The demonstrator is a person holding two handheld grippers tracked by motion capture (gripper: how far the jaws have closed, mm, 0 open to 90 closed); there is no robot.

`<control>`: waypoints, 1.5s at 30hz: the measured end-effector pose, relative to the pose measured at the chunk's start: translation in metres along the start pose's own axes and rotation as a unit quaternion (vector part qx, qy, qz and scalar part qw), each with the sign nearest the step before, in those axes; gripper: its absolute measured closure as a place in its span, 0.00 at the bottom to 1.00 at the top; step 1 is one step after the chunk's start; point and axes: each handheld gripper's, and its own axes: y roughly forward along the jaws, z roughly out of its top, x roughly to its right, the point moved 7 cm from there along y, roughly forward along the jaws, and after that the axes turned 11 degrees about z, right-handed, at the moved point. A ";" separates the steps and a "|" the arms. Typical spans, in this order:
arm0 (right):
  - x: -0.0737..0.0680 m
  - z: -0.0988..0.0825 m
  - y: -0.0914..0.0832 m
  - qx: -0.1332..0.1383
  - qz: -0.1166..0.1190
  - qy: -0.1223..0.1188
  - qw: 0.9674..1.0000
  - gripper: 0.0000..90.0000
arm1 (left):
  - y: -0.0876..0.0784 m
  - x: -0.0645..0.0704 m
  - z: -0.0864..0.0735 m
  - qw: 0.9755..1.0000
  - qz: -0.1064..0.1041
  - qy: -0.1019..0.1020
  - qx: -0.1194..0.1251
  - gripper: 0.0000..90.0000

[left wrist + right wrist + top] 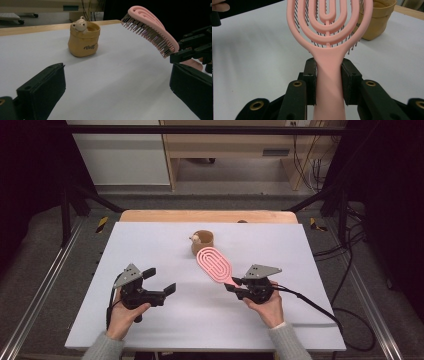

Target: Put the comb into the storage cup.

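A pink vented hairbrush [216, 264] is held by its handle, lifted off the white table, bristles down. My right gripper [232, 284] is shut on that handle; in the right gripper view both pads clamp the pink hairbrush [329, 45]. A small tan cup [202, 241] with a bear figure on its rim stands upright just beyond the brush head. My left gripper [161, 281] is open and holds nothing, at the left front of the table. The left gripper view faces the tan cup [84, 40], with the hairbrush [150, 30] and the right gripper to its right.
The white tabletop [150, 245] has bare room to the left, right and front. A wooden strip [207, 216] runs along its far edge. Black cables [310, 302] trail from the right gripper across the table's right front.
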 end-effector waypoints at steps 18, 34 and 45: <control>-0.001 0.002 -0.001 0.012 -0.002 -0.001 1.000 0.77 | 0.020 0.027 0.012 1.000 -0.017 -0.009 -0.003 0.00; -0.003 0.006 -0.004 0.028 0.004 -0.009 1.000 0.77 | 0.035 0.053 0.025 0.999 -0.043 -0.021 0.002 0.00; -0.005 0.007 -0.005 0.034 0.006 -0.012 0.999 0.77 | 0.047 0.065 0.030 0.998 -0.051 -0.028 0.000 0.00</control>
